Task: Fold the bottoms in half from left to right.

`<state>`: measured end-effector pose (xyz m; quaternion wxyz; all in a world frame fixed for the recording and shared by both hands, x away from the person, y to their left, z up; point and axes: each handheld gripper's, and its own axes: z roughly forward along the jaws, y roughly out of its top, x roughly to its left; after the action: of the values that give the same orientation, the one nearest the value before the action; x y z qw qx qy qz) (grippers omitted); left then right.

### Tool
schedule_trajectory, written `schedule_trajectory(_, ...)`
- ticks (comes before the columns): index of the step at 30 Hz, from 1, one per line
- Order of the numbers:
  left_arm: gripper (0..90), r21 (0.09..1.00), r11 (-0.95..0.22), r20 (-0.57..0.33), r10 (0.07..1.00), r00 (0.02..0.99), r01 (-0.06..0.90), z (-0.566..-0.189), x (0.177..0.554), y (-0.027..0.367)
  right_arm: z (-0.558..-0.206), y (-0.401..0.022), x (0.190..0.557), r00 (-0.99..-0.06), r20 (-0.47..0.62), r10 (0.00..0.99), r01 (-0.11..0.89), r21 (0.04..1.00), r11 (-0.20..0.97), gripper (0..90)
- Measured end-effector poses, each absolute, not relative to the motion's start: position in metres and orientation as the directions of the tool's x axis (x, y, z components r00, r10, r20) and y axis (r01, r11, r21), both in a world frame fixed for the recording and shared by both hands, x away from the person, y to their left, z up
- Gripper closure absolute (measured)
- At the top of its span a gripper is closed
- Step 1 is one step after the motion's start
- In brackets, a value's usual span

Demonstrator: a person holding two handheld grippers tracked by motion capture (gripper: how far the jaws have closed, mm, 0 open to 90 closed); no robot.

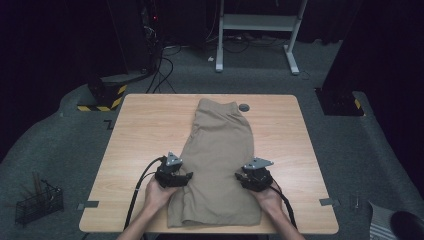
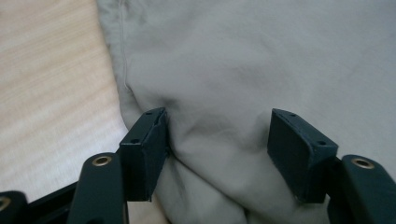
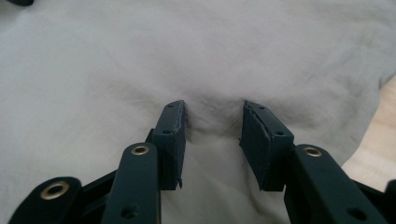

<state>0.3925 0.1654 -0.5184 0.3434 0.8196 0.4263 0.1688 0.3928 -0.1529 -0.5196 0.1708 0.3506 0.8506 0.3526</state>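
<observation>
A pair of khaki shorts (image 1: 220, 145) lies lengthwise down the middle of the wooden table (image 1: 145, 125), waistband at the far end and leg hems near the front edge. My left gripper (image 1: 185, 178) rests on the shorts' left edge. In the left gripper view its jaws (image 2: 217, 135) stand wide apart, with a soft bulge of the shorts (image 2: 243, 60) between them. My right gripper (image 1: 243, 179) rests on the shorts' right side. In the right gripper view its jaws (image 3: 212, 126) stand narrower, with a small pucker of the shorts (image 3: 140, 60) between the pads.
A small grey disc (image 1: 244, 107) lies on the table by the waistband. On the floor are a wire basket (image 1: 37, 202) at the left, a yellow-and-black striped base (image 1: 102, 97) and a white stand frame (image 1: 255, 22) at the back. Bare wood flanks the shorts.
</observation>
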Motion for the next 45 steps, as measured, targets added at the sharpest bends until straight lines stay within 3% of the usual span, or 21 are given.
schedule_trajectory(8, 36.2, 0.699, -0.370, -0.017, 0.847, 0.532, 0.612, -0.518, 0.445, 0.151, -0.518, -0.152, 0.442, -0.617, -0.104, 0.780, 0.502, 0.712, 0.491, 57.7)
schedule_trajectory(11, 33.5, 0.704, -0.349, -0.029, 0.856, 0.516, 0.618, -0.513, 0.443, 0.152, -0.515, -0.154, 0.448, -0.592, -0.104, 0.799, 0.524, 0.704, 0.480, 54.6)
schedule_trajectory(14, 32.4, 0.724, -0.335, -0.060, 0.840, 0.539, 0.603, -0.504, 0.418, 0.158, -0.506, -0.160, 0.427, -0.622, -0.054, 0.781, 0.488, 0.754, 0.441, 54.4)
schedule_trajectory(19, 31.2, 0.728, -0.333, -0.094, 0.818, 0.567, 0.600, -0.503, 0.386, 0.161, -0.508, -0.163, 0.395, -0.684, -0.042, 0.728, 0.462, 0.747, 0.478, 54.2)
schedule_trajectory(23, 30.5, 0.693, -0.395, -0.017, 0.827, 0.562, 0.602, -0.514, 0.384, 0.154, -0.517, -0.160, 0.389, -0.697, -0.046, 0.716, 0.468, 0.727, 0.502, 53.1)
schedule_trajectory(31, 27.2, 0.693, -0.379, -0.014, 0.844, 0.536, 0.614, -0.514, 0.387, 0.169, -0.519, -0.167, 0.395, -0.676, -0.062, 0.734, 0.473, 0.728, 0.497, 47.9)
schedule_trajectory(36, 25.1, 0.733, -0.307, -0.115, 0.823, 0.556, 0.607, -0.504, 0.358, 0.176, -0.507, -0.176, 0.372, -0.708, -0.018, 0.706, 0.441, 0.770, 0.461, 41.7)
schedule_trajectory(41, 19.3, 0.716, -0.313, -0.141, 0.811, 0.569, 0.624, -0.512, 0.333, 0.174, -0.509, -0.189, 0.346, -0.741, -0.034, 0.670, 0.423, 0.751, 0.506, 34.3)
schedule_trajectory(45, 18.4, 0.707, -0.319, -0.139, 0.812, 0.567, 0.631, -0.518, 0.334, 0.171, -0.519, -0.195, 0.339, -0.747, -0.012, 0.665, 0.441, 0.739, 0.510, 30.0)
